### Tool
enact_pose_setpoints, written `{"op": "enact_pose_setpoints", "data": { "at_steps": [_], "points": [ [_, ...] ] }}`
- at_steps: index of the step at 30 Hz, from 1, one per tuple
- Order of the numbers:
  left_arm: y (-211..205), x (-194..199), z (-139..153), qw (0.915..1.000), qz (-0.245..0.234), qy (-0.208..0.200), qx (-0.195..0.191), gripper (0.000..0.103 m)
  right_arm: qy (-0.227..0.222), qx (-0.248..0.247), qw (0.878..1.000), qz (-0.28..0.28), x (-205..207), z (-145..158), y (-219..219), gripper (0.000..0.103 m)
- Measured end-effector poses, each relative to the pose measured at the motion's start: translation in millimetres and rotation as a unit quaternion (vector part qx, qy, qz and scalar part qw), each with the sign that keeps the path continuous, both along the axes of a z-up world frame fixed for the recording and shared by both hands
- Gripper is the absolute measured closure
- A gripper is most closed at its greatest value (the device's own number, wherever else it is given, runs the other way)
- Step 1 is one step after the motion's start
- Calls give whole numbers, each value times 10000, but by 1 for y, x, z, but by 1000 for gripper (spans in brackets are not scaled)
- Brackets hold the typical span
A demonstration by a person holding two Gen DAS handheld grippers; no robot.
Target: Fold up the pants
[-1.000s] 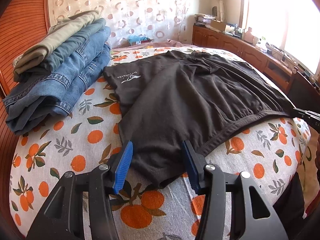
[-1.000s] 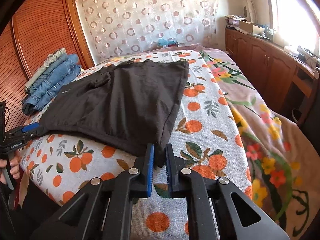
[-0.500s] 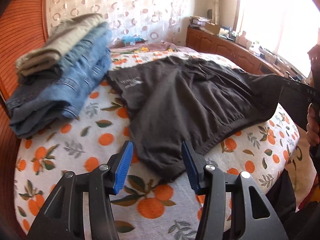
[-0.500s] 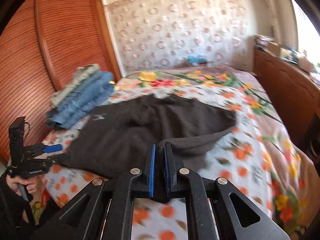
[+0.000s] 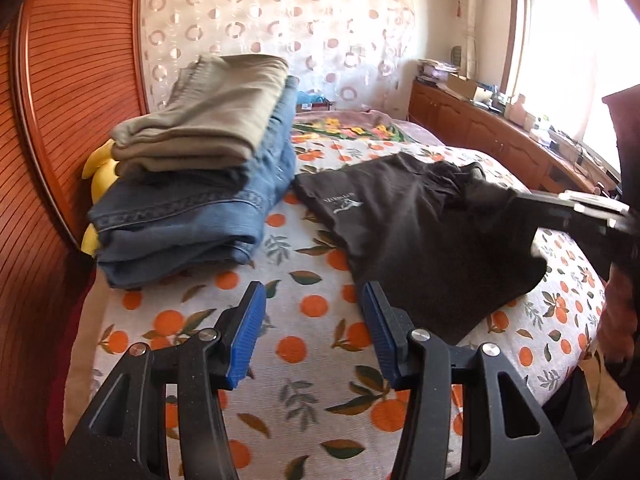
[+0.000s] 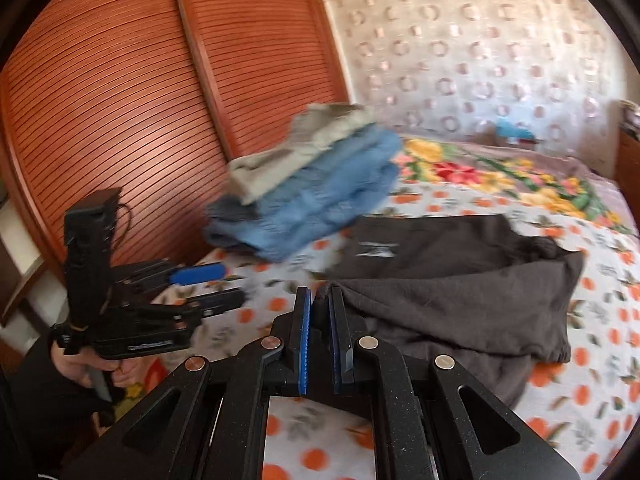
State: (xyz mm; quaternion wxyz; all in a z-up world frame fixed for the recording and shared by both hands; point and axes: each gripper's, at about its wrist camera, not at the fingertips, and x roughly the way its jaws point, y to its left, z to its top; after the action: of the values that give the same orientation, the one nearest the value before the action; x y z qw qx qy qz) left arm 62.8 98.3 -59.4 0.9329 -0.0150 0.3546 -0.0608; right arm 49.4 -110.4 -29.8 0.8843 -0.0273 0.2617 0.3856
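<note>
- One edge of the dark grey cotton pants (image 6: 460, 280) is clamped in the right gripper (image 6: 320, 300), carried toward nine o'clock.
- The left gripper (image 5: 312, 312) is spread, holding nothing.
- The fold is judged half done; flattening remains.

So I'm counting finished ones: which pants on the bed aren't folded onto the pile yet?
The black pants, spread on the orange-print bedspread, with a corner pinched in the right gripper. The khaki pair and the jeans are stacked, folded.
</note>
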Motion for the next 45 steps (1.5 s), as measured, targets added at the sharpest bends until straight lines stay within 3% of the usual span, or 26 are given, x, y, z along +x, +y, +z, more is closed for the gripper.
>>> {"op": "enact_pose_setpoints", "data": {
  "at_steps": [3,11,15,22,30,35,45],
  "points": [
    [7,-1,-2,9999,140,19,40,52,249,-25,9992,317,4,-13,17,95],
    [12,-4,-15,9996,203,174,-7,52,801,-338,9955,366,37,-53,37,94],
    [9,-5,-18,9996,179,194,-35,52,857,-337,9952,316,40,-58,35,86],
    [-6,-6,-18,9997,6,207,-123,52,632,-335,9973,160,0,-43,8,77],
    [-34,-9,-12,9990,-360,147,-207,52,503,-308,9961,-650,7,-39,-49,76],
    [-43,-10,-8,9988,-375,57,-324,52,-20,-630,9877,-1431,18,-31,-80,76],
    [-57,-4,-22,9982,-490,281,-199,52,468,-616,9843,-1586,74,-37,-94,75]
  ]
}}
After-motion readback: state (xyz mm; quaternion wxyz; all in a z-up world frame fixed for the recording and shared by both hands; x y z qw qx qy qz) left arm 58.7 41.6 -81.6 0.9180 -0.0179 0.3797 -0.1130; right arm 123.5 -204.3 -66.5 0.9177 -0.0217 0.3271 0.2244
